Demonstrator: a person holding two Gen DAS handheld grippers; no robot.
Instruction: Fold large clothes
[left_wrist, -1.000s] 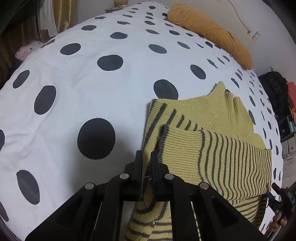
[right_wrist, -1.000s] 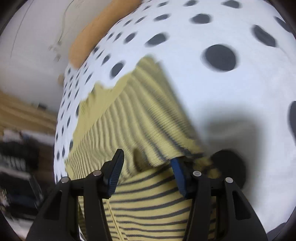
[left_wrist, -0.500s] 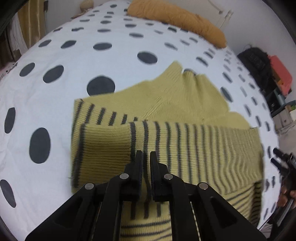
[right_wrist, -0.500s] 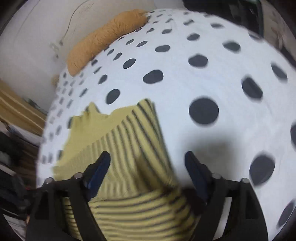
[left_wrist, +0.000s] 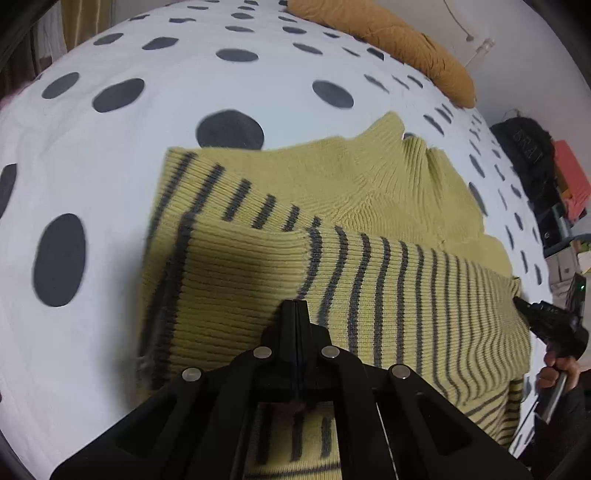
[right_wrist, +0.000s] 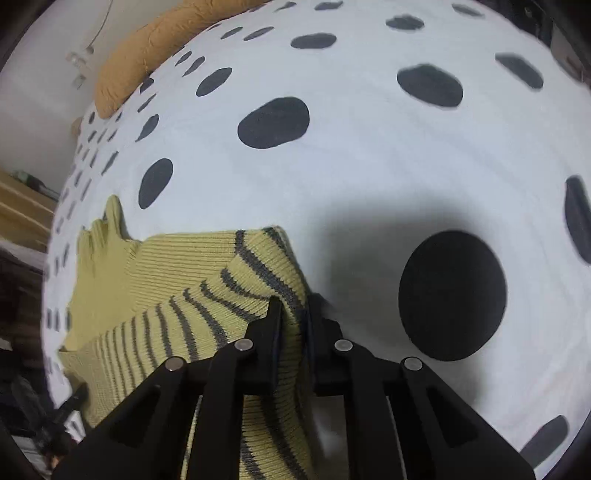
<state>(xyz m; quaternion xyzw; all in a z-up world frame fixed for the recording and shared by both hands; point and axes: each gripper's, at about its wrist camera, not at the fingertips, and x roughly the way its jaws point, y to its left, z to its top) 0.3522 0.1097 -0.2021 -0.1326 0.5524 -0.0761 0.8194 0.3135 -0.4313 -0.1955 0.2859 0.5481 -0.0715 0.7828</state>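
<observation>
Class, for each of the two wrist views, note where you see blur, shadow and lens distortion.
Left wrist view: fisheye bulges the spotted bedspread; the striped sweater smears at its left edge and carries a soft shadow. Right wrist view: same bulge, distant spots streaked, and a broad dark shadow beside the right gripper, closing on a sweater fold.

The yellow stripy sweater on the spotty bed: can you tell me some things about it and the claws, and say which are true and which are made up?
1. The sweater lies on a white cover with dark dots. True.
2. The right claw hangs over bare cover with nothing between its fingers. False: its jaws are closing on a fold of the sweater's edge.
3. The left claw has its fingers pressed together. True.
4. The sweater's stripes are red. False: they are dark grey on yellow.
5. An orange pillow lies at the far end of the bed. True.
</observation>
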